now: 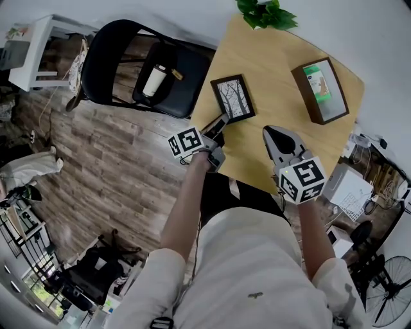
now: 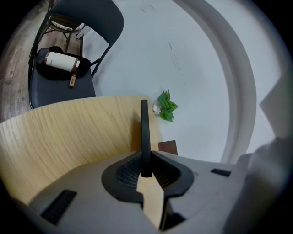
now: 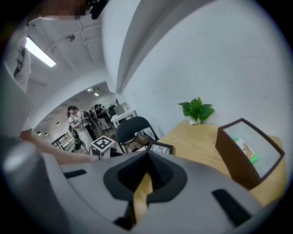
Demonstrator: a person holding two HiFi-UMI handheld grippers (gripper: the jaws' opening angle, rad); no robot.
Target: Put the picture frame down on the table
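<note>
- Head view: your left gripper has the frame by its near corner, close to the table's left edge. Your right gripper hovers by the near edge.
- Left gripper view: the jaws pinch the frame's thin black edge.
- Right gripper view: the jaws are together with nothing between them.

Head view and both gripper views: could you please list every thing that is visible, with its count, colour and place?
table: 1, light wood, ahead of the person
picture frame: 1, black, tree picture, table's near left part
box frame: 1, dark brown, table's right part
plant: 1, green, table's far edge
chair: 1, black, left of table
bottle: 1, white, lying on chair seat
floor: grey-brown planks
left gripper: jaws shut on picture frame's edge
right gripper: over table's near edge, jaws together, empty
</note>
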